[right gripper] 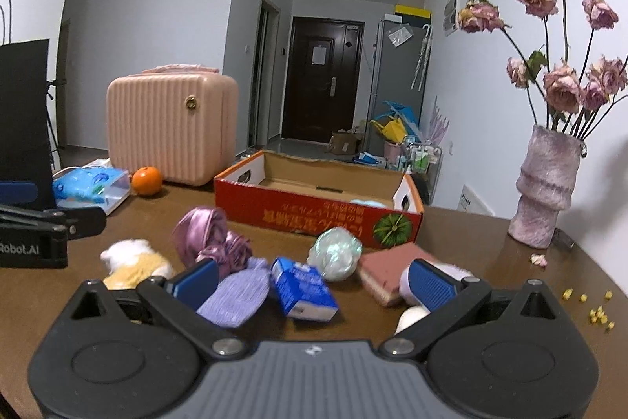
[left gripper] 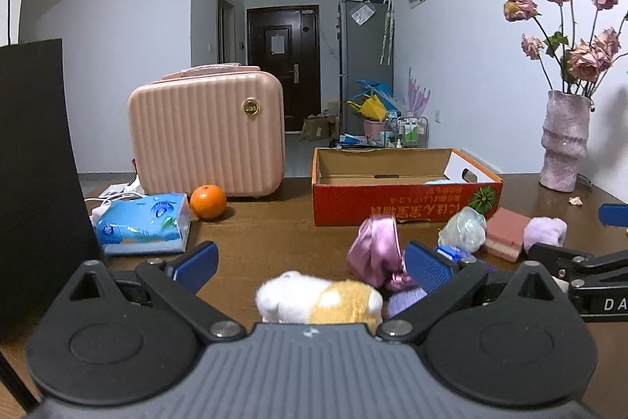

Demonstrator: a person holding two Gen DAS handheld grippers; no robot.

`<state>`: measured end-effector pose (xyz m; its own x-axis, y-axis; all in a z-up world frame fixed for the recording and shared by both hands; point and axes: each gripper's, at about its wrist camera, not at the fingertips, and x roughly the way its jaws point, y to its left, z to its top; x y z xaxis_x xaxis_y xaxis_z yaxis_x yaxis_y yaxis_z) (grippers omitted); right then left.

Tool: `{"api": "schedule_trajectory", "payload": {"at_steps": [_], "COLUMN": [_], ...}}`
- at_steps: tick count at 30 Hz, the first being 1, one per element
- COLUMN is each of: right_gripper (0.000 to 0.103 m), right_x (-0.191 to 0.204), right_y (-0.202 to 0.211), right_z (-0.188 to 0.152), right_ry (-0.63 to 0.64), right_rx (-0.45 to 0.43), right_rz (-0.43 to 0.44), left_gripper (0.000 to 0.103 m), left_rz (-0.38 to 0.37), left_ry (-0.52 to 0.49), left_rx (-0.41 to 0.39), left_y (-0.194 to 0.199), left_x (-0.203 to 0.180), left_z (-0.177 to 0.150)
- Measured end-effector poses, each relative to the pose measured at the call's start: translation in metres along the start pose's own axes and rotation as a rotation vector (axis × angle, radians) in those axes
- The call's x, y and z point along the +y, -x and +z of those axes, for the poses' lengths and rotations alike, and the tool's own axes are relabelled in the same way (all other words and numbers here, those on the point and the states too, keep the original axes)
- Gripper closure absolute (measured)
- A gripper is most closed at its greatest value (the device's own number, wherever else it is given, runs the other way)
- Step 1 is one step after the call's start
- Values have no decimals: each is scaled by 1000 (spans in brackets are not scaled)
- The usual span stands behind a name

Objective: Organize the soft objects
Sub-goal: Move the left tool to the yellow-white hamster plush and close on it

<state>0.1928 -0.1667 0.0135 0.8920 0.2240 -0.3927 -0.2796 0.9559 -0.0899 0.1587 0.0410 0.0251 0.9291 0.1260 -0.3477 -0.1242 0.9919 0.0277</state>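
Barely started, I'd say: box point(right gripper: 314, 199) holds just one pale item at its 3 o'clock end. Plush point(left gripper: 318, 297), satin point(right gripper: 212, 238), purple cloth point(right gripper: 235, 295) & sponge point(right gripper: 386, 268) lie on table point(right gripper: 490, 254) at box's 6 o'clock. Left gripper point(left gripper: 310, 264) & right gripper point(right gripper: 314, 281) both spread, holding nothing.

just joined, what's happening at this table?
A person holds two hand-held grippers over a brown table, sorting soft items. Both are open and empty. The left hand-held gripper hovers over a white-and-yellow plush toy. The right hand-held gripper faces a cluster: purple cloth, blue-and-white carton, pink satin scrunchie, pearly ball and pink sponge. The red cardboard box behind them looks nearly empty; something pale blue shows inside.
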Motion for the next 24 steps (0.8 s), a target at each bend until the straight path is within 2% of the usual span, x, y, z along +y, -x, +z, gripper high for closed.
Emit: {"api": "schedule_trajectory", "payload": {"at_steps": [7,15,24], "right_gripper": [0,0,0], "right_x": [1,1,-3], "right_y": [-5,-14,-14], "right_z": [-17,-22,-23], "right_ry": [-27,-36,-52], "right_rx": [5,30,30], "right_rz": [24,25,14], "left_gripper": [0,0,0], "left_rz": [3,-7,-38], "left_ry": [-27,-43,-52], "left_rx": [11,29,145], "left_y": [-1,-9,-42], "left_x": [-3,-4,-4], "left_z": [-24,-31,-35]}}
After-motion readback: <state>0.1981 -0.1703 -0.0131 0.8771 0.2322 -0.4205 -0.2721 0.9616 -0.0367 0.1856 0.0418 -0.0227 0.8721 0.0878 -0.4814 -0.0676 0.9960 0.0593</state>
